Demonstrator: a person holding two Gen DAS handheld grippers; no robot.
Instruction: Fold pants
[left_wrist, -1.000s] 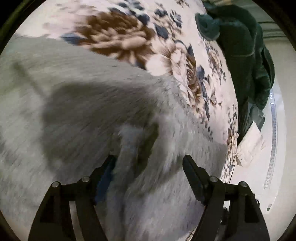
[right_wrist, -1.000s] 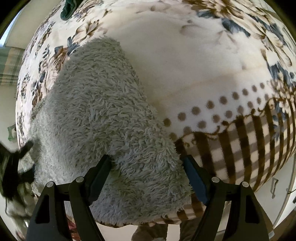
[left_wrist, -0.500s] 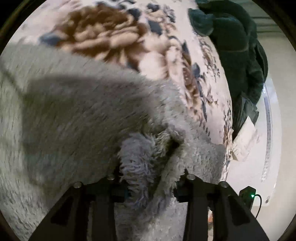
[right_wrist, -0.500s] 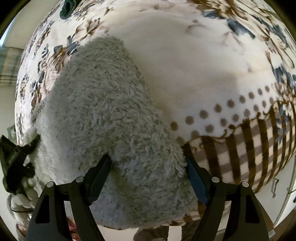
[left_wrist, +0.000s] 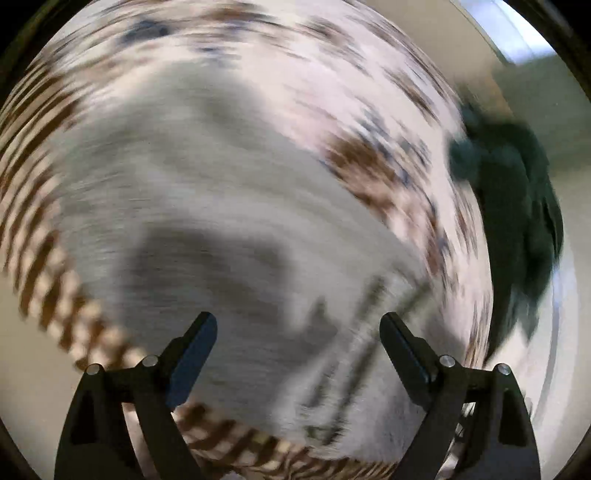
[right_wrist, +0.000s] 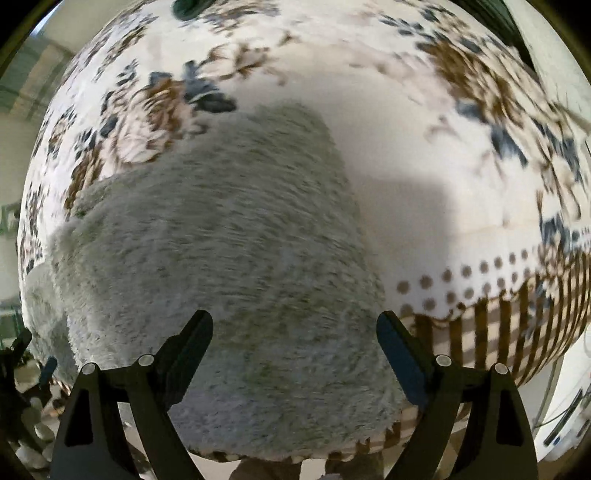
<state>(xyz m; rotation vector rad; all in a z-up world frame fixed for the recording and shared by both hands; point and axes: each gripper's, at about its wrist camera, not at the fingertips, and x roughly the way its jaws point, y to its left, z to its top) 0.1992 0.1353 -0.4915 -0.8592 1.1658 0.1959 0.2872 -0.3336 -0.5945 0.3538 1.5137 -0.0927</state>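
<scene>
In the right wrist view, the right gripper (right_wrist: 294, 328) stands wide, its two dark fingers (right_wrist: 192, 341) spread well apart with nothing between them. Directly beneath and ahead of the gap lie the fluffy grey pants (right_wrist: 229, 236), a broad shaggy mass that fills the lower middle of the view and reaches to the near edge of the bed. The fingers hang over the near end of the cloth; whether they brush the pile cannot be told. Around the pants spreads the floral blanket (right_wrist: 424, 155), cream with brown and blue blooms, edged on the right by dots and brown stripes. At the far top rim sits a scrap of dark green cloth (right_wrist: 188, 5).

The left wrist view is heavily smeared by motion. The left gripper (left_wrist: 298, 332) also gapes wide, holding nothing. Below it the pants (left_wrist: 207, 206) show as a pale grey blur, probably just under the fingers, with a dark shadow across them. Beyond, the blanket (left_wrist: 288, 74) streaks by, and at far right lies the dark green cloth (left_wrist: 513, 206) at the bed's edge.
</scene>
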